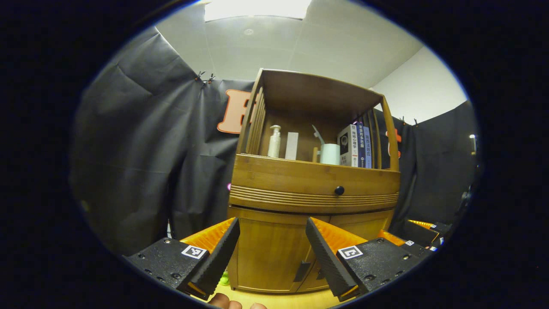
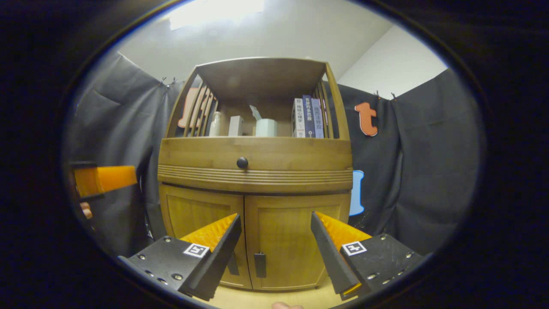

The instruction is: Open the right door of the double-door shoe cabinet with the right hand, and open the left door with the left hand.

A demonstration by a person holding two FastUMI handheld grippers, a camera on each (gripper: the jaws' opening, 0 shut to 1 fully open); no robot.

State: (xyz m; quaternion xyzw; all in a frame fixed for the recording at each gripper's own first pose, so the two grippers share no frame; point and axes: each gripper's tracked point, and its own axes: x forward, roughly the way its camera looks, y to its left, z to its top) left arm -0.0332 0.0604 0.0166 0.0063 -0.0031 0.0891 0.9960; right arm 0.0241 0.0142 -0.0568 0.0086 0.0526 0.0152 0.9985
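the shoe cabinet [image 2: 257, 171] stands upright on the floor before the black cloth wall, and its 2 doors, the left door [image 2: 201, 227] and the right door [image 2: 291, 236], are both closed and meet at the middle seam, each with a dark handle [image 2: 260, 265] low beside that seam. the right hand-held gripper [image 2: 274, 253] has its fingers wide apart in front of the right door, not touching it, with open room between. the left hand-held gripper [image 1: 272, 253] is also wide, in front of the left door [image 1: 270, 253] near the cabinet's left edge.
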